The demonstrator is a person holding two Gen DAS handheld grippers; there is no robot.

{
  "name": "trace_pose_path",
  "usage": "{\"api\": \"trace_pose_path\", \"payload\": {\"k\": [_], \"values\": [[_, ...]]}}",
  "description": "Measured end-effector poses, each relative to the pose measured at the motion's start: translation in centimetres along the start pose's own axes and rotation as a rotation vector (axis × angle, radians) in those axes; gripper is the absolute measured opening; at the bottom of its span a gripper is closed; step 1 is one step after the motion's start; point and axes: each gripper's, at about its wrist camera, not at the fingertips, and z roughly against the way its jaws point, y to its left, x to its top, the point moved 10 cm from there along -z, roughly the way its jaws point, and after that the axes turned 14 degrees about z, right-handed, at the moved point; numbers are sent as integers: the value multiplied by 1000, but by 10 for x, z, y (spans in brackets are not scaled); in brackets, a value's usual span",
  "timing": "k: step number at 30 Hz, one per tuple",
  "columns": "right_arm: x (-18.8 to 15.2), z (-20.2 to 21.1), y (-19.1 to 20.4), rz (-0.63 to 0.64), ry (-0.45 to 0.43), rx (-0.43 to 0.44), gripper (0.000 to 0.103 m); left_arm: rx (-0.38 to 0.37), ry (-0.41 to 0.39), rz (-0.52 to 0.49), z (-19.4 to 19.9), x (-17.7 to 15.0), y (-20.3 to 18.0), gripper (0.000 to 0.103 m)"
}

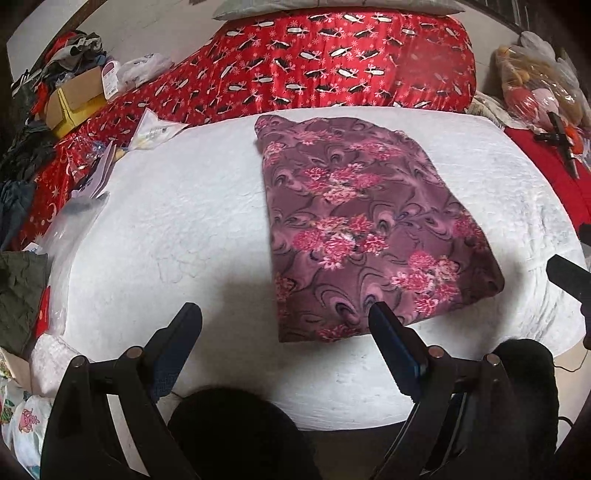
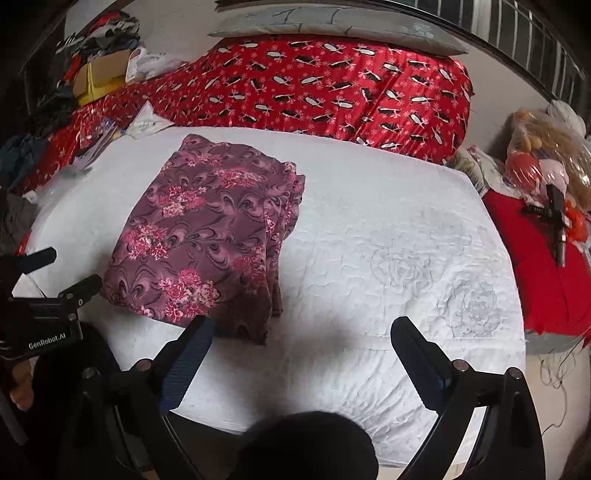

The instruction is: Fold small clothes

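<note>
garment [image 1: 365, 221] | mauve fleece, pink flower print | folded into a flat stack (layered edges on my right) | lying on white quilt [image 1: 184, 221], before me

Folded garment [image 1: 369, 225]: lies flat on the bed pad [image 1: 177, 229], towards its far side, its stacked edges turned to the right in the right wrist view.
Bed pad: spread over the bed, in front of the quilt [image 1: 332, 55].
Quilt: heaped behind the pad, across the bed's far side.
Pillow [image 2: 332, 27]: on top of the quilt.
Cardboard box [image 1: 75, 101]: far left, beside a pile of clothes [image 1: 70, 51].
Papers [image 1: 151, 129]: at the pad's far left corner.
Bagged toys [image 2: 546, 155]: far right, off the pad.
Left gripper [image 1: 286, 317]: before the garment's near edge, jaws apart, touching nothing.
Right gripper [image 2: 303, 332]: before the garment's near right corner, jaws apart.
</note>
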Motion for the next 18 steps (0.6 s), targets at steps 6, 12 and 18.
{"api": "trace_pose_path", "payload": {"k": [6, 12, 18], "values": [[1, 5, -4, -41, -17, 18, 102, -27, -10, 11, 8, 1, -5, 93], [1, 7, -6, -54, -30, 26, 102, -61, -6, 33, 13, 0, -7, 93], [0, 7, -5, -60, -29, 33, 103, -69, -12, 36, 17, -1, -11, 93]]}}
